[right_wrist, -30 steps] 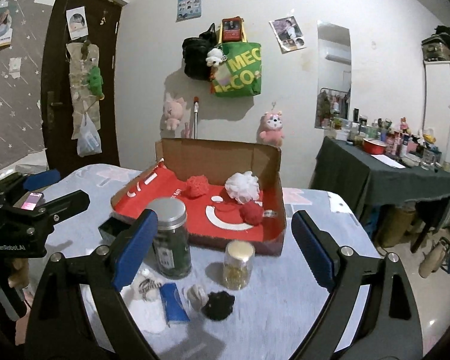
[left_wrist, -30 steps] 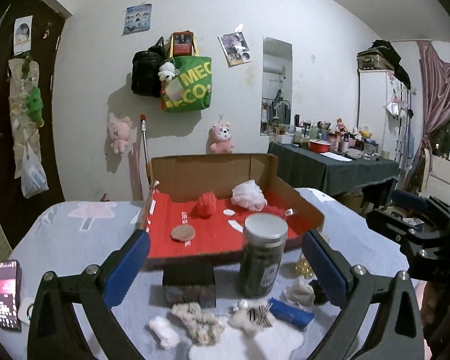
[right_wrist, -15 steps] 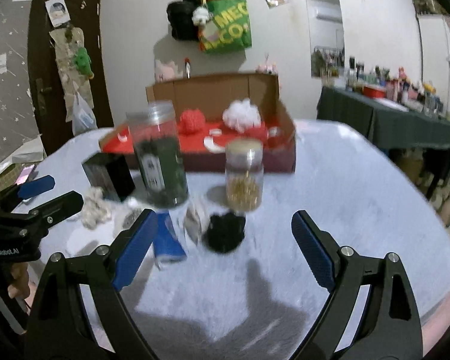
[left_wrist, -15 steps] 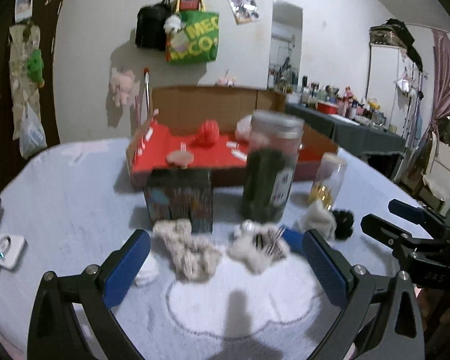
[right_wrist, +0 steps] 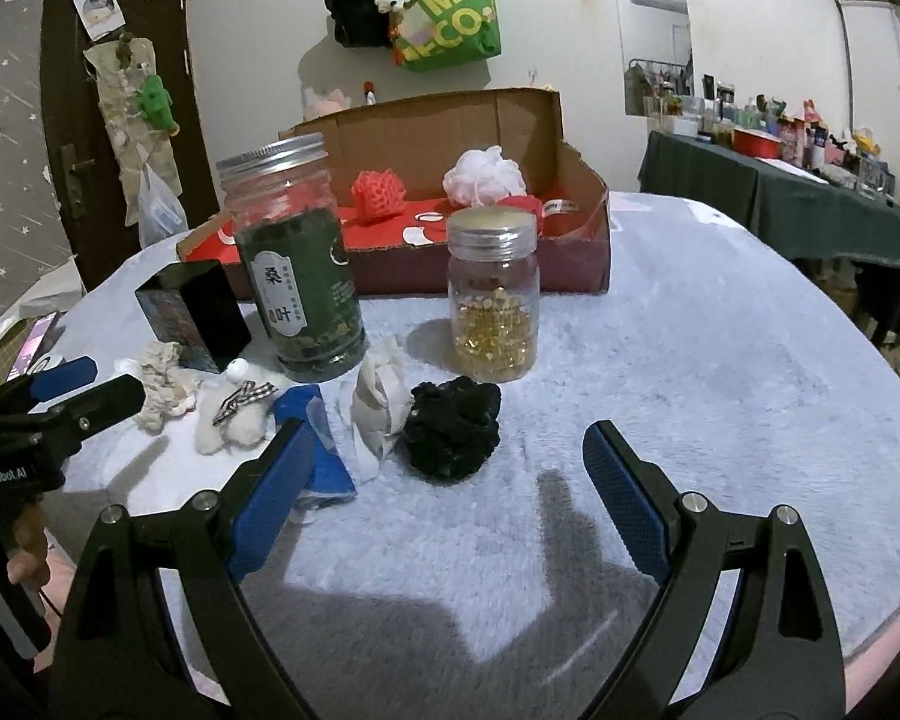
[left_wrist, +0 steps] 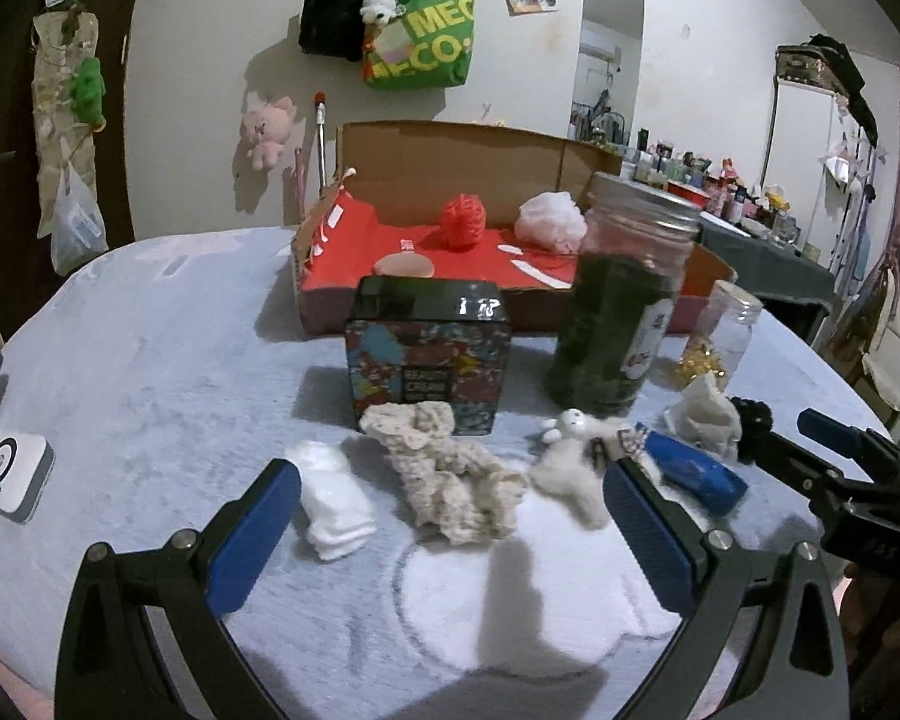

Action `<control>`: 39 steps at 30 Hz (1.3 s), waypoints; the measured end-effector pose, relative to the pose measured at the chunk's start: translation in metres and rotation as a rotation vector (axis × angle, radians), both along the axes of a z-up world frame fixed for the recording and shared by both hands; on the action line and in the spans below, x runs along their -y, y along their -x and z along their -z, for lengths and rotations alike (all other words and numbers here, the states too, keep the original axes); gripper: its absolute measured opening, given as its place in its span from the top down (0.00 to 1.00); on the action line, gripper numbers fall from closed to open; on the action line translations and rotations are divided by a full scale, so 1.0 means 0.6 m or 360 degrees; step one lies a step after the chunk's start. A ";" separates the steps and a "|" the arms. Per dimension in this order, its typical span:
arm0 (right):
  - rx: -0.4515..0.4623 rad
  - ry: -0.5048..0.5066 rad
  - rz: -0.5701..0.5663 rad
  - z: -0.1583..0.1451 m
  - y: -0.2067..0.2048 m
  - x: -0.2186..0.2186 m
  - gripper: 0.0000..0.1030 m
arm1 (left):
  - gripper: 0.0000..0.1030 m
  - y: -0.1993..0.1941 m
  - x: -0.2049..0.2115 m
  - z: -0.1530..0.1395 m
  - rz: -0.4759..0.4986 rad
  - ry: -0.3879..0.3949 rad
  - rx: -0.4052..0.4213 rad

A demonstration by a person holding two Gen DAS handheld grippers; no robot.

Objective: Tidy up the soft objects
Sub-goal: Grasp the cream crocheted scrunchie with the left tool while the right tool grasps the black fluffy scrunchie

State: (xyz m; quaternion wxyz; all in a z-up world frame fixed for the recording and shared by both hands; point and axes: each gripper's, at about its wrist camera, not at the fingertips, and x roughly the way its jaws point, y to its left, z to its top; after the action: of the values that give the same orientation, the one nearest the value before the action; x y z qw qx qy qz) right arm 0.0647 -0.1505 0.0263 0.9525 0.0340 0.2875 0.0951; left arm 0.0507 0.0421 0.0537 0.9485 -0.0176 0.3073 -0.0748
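Note:
Soft items lie in a row on the fluffy tablecloth: a white folded cloth [left_wrist: 330,504], a beige knitted piece [left_wrist: 450,480], a small white plush [left_wrist: 570,462], a cream pouch [right_wrist: 381,402] and a black pompom [right_wrist: 453,429]. My left gripper [left_wrist: 450,531] stands open just in front of the beige knitted piece, nothing between its fingers. My right gripper [right_wrist: 447,486] stands open low over the cloth, the black pompom just beyond its fingertips. A red-lined cardboard box [left_wrist: 594,171] behind holds a red mesh ball [left_wrist: 462,222] and a white mesh puff [left_wrist: 552,219].
A patterned tin [left_wrist: 429,354], a tall jar of dark leaves [right_wrist: 297,276] and a small jar of gold beads [right_wrist: 492,300] stand between the soft items and the box. A blue tube [left_wrist: 693,471] lies among them. A white device [left_wrist: 6,471] lies at the left table edge.
Both grippers have come down and closer to the tabletop; the row of soft items now fills the lower views. Their jaws stay equally wide.

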 end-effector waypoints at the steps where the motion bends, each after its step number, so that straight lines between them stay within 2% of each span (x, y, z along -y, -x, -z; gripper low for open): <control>1: -0.0011 -0.0001 0.0000 0.002 -0.003 0.000 0.11 | 0.01 -0.003 -0.003 0.000 0.0003 0.0000 -0.0011; 7: -0.0064 -0.0039 0.0000 0.005 -0.020 0.011 0.11 | 0.02 -0.016 -0.023 -0.003 0.0021 0.0007 -0.0070; 8: -0.0069 -0.0045 0.0001 0.005 -0.022 0.014 0.11 | 0.05 -0.017 -0.024 -0.004 0.0027 0.0005 -0.0074; 9: -0.0075 -0.0053 0.0001 0.005 -0.025 0.017 0.11 | 0.09 -0.019 -0.025 -0.006 0.0045 0.0002 -0.0082; 18: -0.0163 -0.0128 -0.0088 0.004 -0.050 0.034 0.13 | 0.16 -0.041 -0.002 -0.009 0.0283 -0.0070 -0.0157; 22: -0.0188 -0.0164 -0.0131 0.002 -0.055 0.041 0.25 | 0.18 -0.058 0.002 -0.002 0.0307 -0.0115 -0.0232; 25: -0.0225 -0.0205 -0.0153 0.006 -0.063 0.047 0.39 | 0.19 -0.065 0.003 0.004 0.0329 -0.0123 -0.0260; 26: -0.0243 -0.0224 -0.0166 0.008 -0.065 0.049 0.45 | 0.23 -0.067 0.005 0.007 0.0337 -0.0130 -0.0270; 28: -0.0285 -0.0306 -0.0213 0.014 -0.071 0.054 0.57 | 0.37 -0.073 0.007 0.014 0.0347 -0.0140 -0.0295; 29: -0.0305 -0.0353 -0.0242 0.017 -0.073 0.056 0.69 | 0.50 -0.078 0.008 0.020 0.0366 -0.0131 -0.0323; 31: -0.0293 -0.0389 -0.0255 0.013 -0.071 0.057 0.72 | 0.58 -0.080 0.006 0.025 0.0391 -0.0098 -0.0338; 33: -0.0254 -0.0379 -0.0264 0.003 -0.063 0.057 0.74 | 0.70 -0.074 0.008 0.022 0.0408 -0.0101 -0.0322; 39: -0.0143 -0.0346 -0.0286 -0.035 -0.039 0.049 0.74 | 0.71 -0.055 0.016 -0.002 0.0440 -0.0066 -0.0265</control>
State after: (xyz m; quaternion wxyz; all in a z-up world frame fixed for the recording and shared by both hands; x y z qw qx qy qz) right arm 0.0880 -0.1798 0.0475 0.9169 0.1155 0.3198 0.2089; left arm 0.0835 0.0327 0.0550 0.9007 0.0383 0.3857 -0.1964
